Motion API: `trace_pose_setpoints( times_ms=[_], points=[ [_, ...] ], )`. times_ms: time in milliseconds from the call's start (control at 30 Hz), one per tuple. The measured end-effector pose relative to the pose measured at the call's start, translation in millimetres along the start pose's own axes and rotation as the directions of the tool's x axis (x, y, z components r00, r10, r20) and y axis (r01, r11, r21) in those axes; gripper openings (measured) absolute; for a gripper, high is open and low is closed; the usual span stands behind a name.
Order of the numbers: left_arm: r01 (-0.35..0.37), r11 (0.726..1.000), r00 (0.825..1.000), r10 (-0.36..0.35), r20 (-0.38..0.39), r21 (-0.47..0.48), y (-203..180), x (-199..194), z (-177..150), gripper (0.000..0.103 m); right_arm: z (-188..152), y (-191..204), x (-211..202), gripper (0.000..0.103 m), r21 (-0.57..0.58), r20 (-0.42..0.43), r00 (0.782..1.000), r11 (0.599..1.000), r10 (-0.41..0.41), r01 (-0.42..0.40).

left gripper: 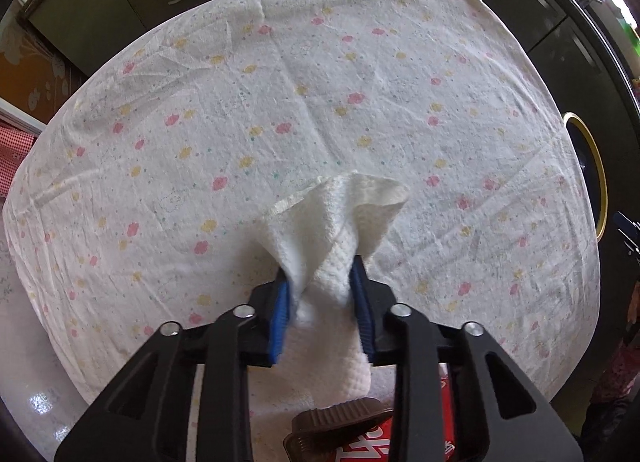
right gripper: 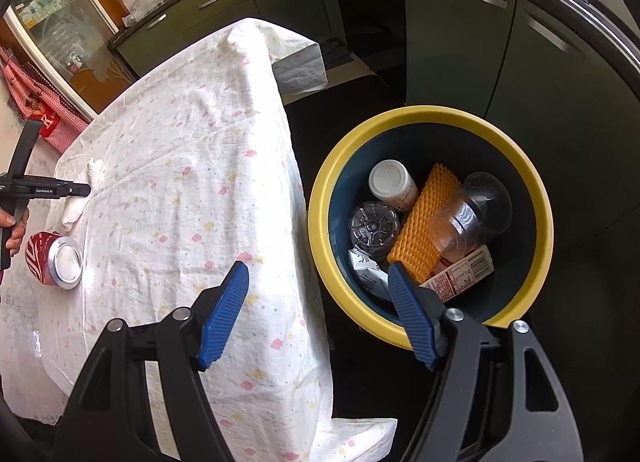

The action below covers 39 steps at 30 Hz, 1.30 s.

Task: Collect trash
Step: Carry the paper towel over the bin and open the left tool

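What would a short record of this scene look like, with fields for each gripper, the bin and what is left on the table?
left gripper: shut on the white paper towel
right gripper: open, holding nothing, between table and bin
bin: yellow rim, beside the table, holds bottles, an orange foam net and a carton
table: covered by a flowered cloth
left on table: red can lying on its side

Red packet [left gripper: 404, 450] cut off below
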State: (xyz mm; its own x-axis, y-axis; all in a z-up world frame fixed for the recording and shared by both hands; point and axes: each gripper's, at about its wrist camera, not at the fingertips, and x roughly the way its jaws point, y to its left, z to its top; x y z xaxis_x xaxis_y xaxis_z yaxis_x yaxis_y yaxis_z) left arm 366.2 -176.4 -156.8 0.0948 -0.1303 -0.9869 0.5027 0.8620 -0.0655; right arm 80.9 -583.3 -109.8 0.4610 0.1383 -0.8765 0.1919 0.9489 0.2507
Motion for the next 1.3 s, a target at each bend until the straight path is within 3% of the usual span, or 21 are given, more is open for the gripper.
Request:
trace_pose_setpoints(
  times_ms=[200,333,467,600,900,967,1133,1233,1267,1300],
  points=[
    [-0.044,0.997,0.996,0.039,0.082,0.065,-26.0,-37.9,3.2,0.015,-3.0,-5.7,-9.6,0.068,0.010,0.022,1.000,1.000,-0.007,0.007],
    [-0.043,0.988,0.990,0.023,0.138,0.147,-63.1,-73.0,3.9,0.015,-9.9,-15.0,-17.0,0.068,0.021,0.035,0.999,0.999,-0.033,0.032],
    [-0.018,0.967,0.984,-0.028,0.176,0.254,-116.4,-100.5,6.1,0.015,-18.9,-33.3,-23.3,0.068,0.057,0.040,0.998,0.997,-0.053,0.051],
    [0.040,0.925,0.981,-0.109,0.163,0.379,-184.5,-108.5,9.7,0.015,-30.3,-57.1,-31.3,0.068,0.106,0.050,0.996,0.992,-0.073,0.068],
    [0.136,0.804,0.972,-0.220,0.078,0.579,-354.3,-65.9,39.7,0.016,-57.9,-97.5,-42.2,0.068,0.181,0.058,0.994,0.981,-0.088,0.076],
    [0.144,0.792,0.975,-0.217,0.054,0.594,-385.2,-46.8,48.2,0.016,-62.3,-103.6,-43.6,0.068,0.190,0.059,0.994,0.979,-0.091,0.079],
    [0.146,0.799,0.979,-0.200,0.030,0.584,-434.8,0.7,72.9,0.016,-72.5,-117.4,-47.5,0.068,0.219,0.060,0.993,0.972,-0.101,0.086],
    [0.119,0.822,0.987,-0.161,0.027,0.557,-450.0,30.2,86.7,0.035,-76.6,-123.1,-49.6,0.069,0.235,0.054,0.992,0.967,-0.112,0.097],
    [0.112,0.833,0.988,-0.149,0.026,0.541,-452.8,38.7,90.5,0.062,-77.9,-123.8,-50.9,0.069,0.236,0.054,0.992,0.966,-0.116,0.100],
    [0.101,0.842,0.990,-0.139,0.032,0.530,-455.4,43.9,92.0,0.077,-78.5,-124.4,-52.5,0.070,0.237,0.055,0.991,0.966,-0.119,0.102]
  ],
)
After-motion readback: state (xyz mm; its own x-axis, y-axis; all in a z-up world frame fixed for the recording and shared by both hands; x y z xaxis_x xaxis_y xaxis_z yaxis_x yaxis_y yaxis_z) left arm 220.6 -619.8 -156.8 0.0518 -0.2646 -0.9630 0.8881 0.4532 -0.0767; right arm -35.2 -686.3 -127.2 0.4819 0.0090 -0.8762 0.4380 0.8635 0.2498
